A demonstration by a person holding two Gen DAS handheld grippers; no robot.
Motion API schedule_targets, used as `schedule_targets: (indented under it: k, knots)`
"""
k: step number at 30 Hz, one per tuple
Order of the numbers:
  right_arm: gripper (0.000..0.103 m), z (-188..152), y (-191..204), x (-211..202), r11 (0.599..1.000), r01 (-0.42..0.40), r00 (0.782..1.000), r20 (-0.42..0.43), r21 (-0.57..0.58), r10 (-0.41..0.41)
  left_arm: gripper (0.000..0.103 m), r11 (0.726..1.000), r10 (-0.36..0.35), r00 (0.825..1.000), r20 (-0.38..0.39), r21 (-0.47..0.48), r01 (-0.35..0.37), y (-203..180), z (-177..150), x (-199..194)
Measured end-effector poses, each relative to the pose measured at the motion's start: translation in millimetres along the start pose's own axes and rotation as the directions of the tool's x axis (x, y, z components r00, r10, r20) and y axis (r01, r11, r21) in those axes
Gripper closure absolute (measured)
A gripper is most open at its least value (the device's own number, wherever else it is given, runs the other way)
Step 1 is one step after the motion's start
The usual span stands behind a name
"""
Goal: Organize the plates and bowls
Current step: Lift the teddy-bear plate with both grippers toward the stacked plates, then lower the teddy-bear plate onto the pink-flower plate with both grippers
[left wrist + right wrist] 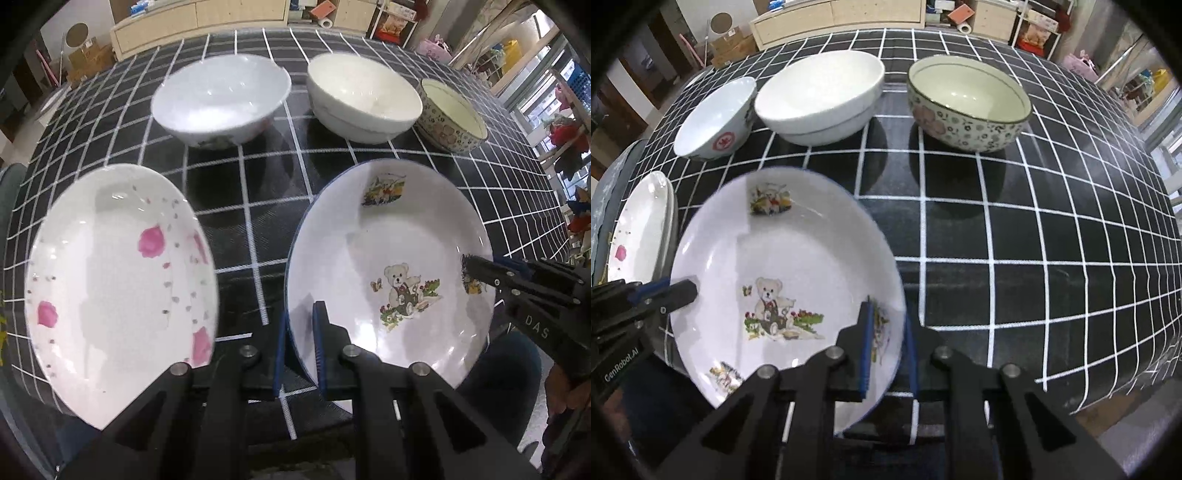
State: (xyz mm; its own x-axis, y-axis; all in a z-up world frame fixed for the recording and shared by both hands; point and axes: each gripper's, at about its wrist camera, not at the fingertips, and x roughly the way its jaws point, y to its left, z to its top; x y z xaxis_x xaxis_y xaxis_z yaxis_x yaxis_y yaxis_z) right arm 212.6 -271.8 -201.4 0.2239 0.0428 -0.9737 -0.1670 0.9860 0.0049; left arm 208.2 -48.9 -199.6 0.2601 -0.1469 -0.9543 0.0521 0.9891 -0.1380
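Note:
A white teddy-bear plate [391, 258] [783, 266] with a blue rim is held at both sides. My left gripper [301, 350] is shut on its left rim; it shows at the left in the right wrist view [683, 291]. My right gripper [888, 350] is shut on its right rim, and shows at the right in the left wrist view [471, 267]. A white plate with pink flowers [118, 288] [639, 229] lies to the left. Three bowls stand behind: a white one with a red mark [221, 99] [713, 118], a plain white one [362, 99] [820, 99], a flower-patterned one [450, 118] [967, 107].
The table [255, 199] [1015, 229] has a black cloth with a white grid. Its front edge is just under the grippers. Cabinets [199, 22] and clutter stand beyond the far edge.

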Motion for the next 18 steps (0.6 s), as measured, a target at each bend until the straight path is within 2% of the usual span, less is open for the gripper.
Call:
schedule_targets:
  k: [4,10,18]
  knots:
    - [0.083,3,13,-14,1.0,-0.019,1.0,0.009,0.004,0.019,0.092,1.0,-0.001,1.0,0.029,-0.012,0.002,11,1,-17]
    - [0.083,15,39,-34,0.999,-0.021,0.998,0.065,-0.032,0.023,0.092,0.999,0.02,0.998,0.066,-0.027,-0.018,31,-1,-43]
    - [0.083,30,76,-36,0.995,-0.058,0.995,0.076,-0.079,0.064,0.092,0.995,0.054,0.993,0.106,-0.089,-0.045,71,-7,-72]
